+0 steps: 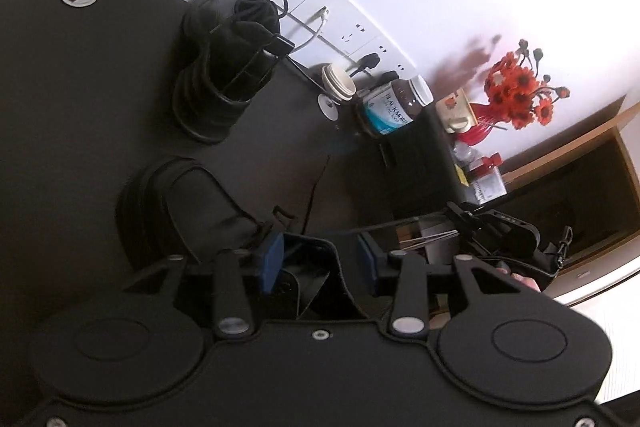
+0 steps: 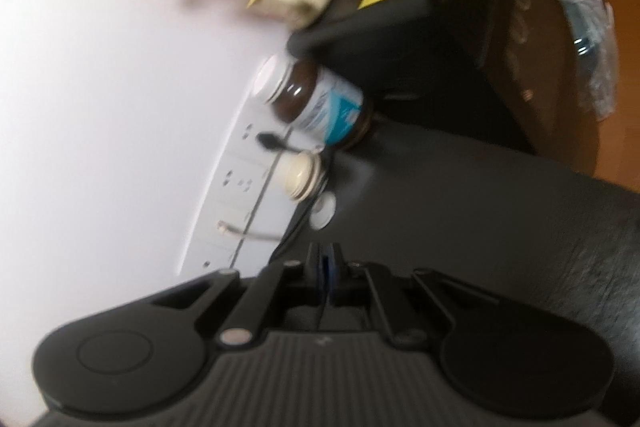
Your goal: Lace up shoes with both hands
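Note:
Two black shoes stand on the black table point(image 1: 60, 87) in the left wrist view. The near shoe point(image 1: 188, 203) lies right under my left gripper point(image 1: 320, 257). Its blue pads point(image 1: 274, 261) stand apart, with the shoe's collar and tongue between them, and neither pad presses on it. A black lace point(image 1: 400, 224) runs taut from this shoe rightward to my right gripper point(image 1: 454, 214), held by a hand at the right edge. In the blurred right wrist view, the right gripper point(image 2: 326, 265) is shut, a thin dark strand leaving its pads. The far shoe point(image 1: 224, 67) stands near the wall, laces bundled on top.
By the wall stand a brown pill bottle point(image 1: 394, 103), a white jar point(image 1: 339, 79) and a red vase of orange flowers point(image 1: 516, 91). A socket panel point(image 1: 320, 7) has cables plugged in. A loose lace end point(image 1: 314, 191) lies on the table. A wooden shelf point(image 1: 580, 163) is at right.

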